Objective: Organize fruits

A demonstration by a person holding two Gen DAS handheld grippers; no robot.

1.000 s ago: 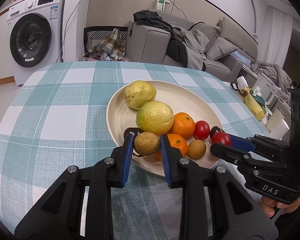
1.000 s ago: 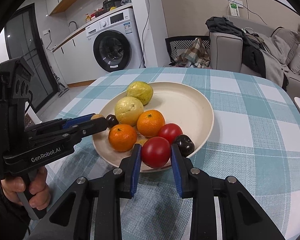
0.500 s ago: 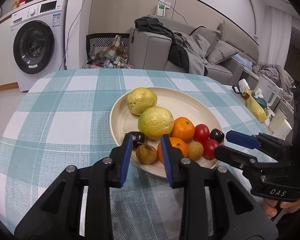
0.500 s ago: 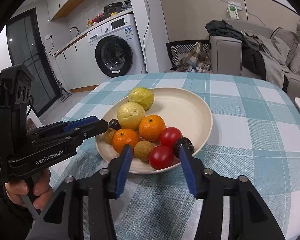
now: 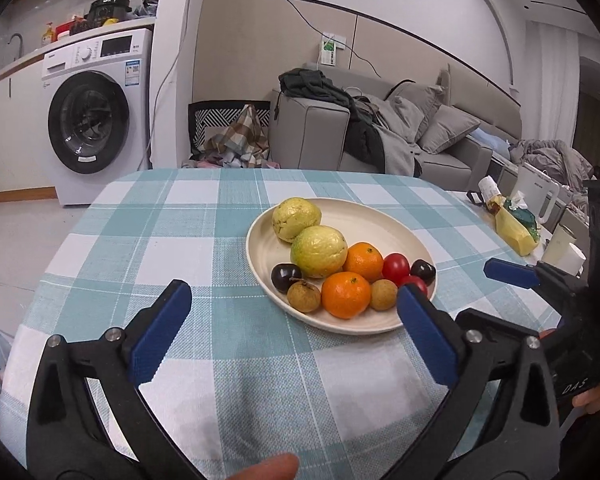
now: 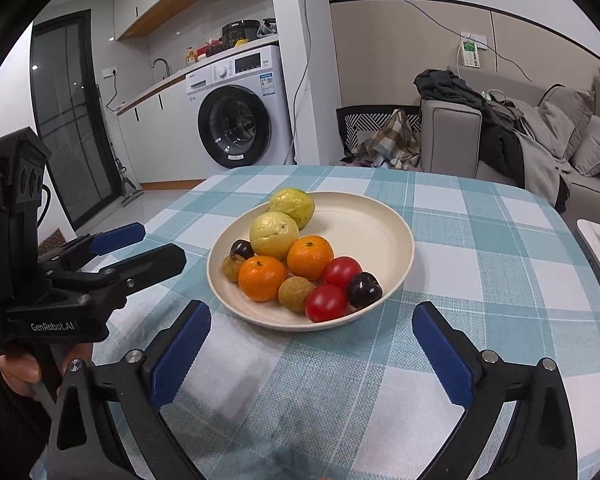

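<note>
A cream plate [image 5: 380, 220] [image 6: 380, 220] on the checked tablecloth holds two yellow-green guavas [image 5: 318, 251] [image 6: 274, 235], two oranges [image 5: 345, 294] [image 6: 262, 278], two red tomatoes [image 6: 326, 303], two dark plums [image 6: 364, 290], and two brown longans [image 5: 304, 297] [image 6: 295, 293]. My left gripper [image 5: 290, 326] is open and empty, held back from the plate's near rim. My right gripper [image 6: 310, 338] is open and empty, also short of the plate. Each gripper shows in the other's view: the right gripper [image 5: 512, 274] on the right, the left gripper [image 6: 140, 246] on the left.
The round table [image 5: 140, 240] has its edge close on the left. A side surface at the right carries a yellow bag [image 5: 514, 230] and white cups [image 5: 560, 248]. A washing machine [image 5: 96, 116] and a grey sofa [image 5: 380, 136] stand beyond.
Both grippers let go of their fruit, a longan on the left and a tomato on the right. They opened wide and drew back from the plate. The fruits lie in the plate.
</note>
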